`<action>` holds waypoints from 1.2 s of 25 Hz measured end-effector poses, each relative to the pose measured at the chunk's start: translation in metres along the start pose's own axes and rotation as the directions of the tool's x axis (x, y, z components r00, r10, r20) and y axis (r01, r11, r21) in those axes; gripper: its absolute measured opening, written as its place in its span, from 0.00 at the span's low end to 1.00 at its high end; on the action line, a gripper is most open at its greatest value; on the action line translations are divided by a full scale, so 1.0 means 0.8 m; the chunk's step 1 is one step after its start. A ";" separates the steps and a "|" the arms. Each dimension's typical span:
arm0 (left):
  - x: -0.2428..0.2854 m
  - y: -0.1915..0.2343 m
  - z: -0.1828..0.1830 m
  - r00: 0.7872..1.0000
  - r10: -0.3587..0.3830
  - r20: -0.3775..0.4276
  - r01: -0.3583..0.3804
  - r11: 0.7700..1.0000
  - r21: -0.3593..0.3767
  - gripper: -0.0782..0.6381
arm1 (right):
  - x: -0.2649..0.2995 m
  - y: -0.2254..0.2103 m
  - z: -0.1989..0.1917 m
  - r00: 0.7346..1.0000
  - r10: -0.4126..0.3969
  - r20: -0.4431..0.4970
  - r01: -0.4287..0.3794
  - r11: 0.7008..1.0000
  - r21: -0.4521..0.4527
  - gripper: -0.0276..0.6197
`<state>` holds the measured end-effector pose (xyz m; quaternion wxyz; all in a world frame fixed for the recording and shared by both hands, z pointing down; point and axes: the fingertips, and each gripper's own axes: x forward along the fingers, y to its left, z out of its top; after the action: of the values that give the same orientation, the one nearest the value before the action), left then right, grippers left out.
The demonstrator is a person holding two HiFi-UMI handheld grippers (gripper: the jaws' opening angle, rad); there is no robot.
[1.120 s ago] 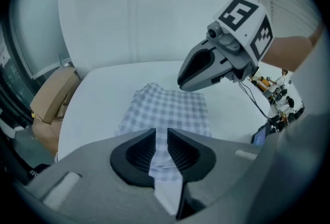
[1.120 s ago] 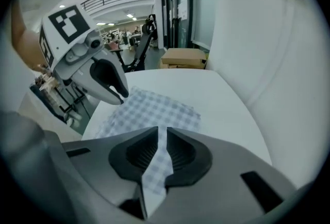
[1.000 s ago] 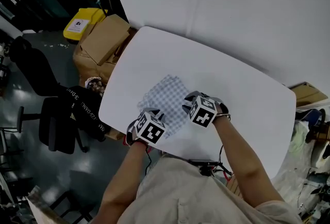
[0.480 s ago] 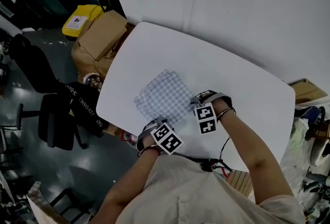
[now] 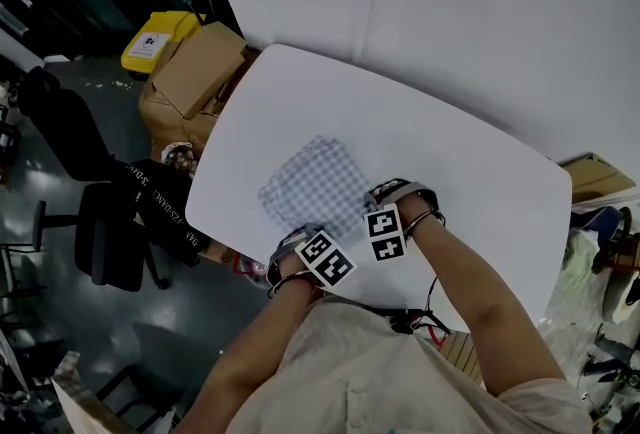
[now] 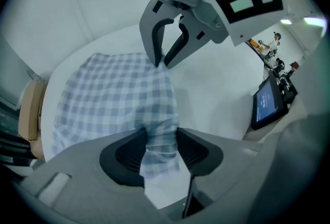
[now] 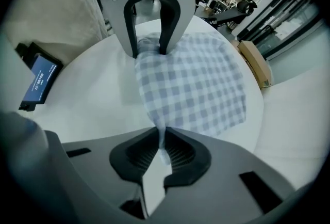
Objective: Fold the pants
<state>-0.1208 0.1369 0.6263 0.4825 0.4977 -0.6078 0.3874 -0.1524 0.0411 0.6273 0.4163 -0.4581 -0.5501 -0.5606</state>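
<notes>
Now pants (image 5: 312,184) edge between just-opened left tongs (image 6: 161,152), pinched by just-closed right tongs (image 7: 161,152).

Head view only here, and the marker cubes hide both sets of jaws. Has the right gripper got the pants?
Observer: Yes. In the right gripper view, the right gripper has just been closing and now pinches a thin fold of the pants.
Operator: And the left one?
Observer: In the left gripper view, the left gripper has just been opening. Its jaws stand apart, with a bunch of the checked fabric lying between them.
</notes>
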 end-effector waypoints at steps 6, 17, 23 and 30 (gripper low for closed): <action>0.005 -0.007 0.013 0.998 -0.050 -0.028 0.054 0.985 0.167 0.37 | -0.012 0.031 -0.022 0.998 0.055 -0.025 -0.051 0.988 0.148 0.10; 0.017 -0.092 0.089 0.954 -0.261 -0.149 0.292 0.696 0.656 0.37 | -0.058 0.186 -0.078 0.984 0.178 0.002 -0.127 0.695 0.708 0.10; 0.018 -0.113 0.091 0.925 -0.298 -0.234 0.368 0.561 0.741 0.37 | -0.062 0.217 -0.071 0.979 0.184 0.088 -0.180 0.573 0.800 0.11; 0.012 -0.115 0.092 0.923 -0.305 -0.234 0.373 0.565 0.736 0.37 | -0.069 0.219 -0.072 0.971 0.180 0.155 -0.227 0.509 0.830 0.21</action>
<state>-0.0457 0.0455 0.6175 0.3137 0.7457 -0.2578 0.5282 0.0277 -0.0268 0.6167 0.6344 -0.2754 -0.7039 -0.1618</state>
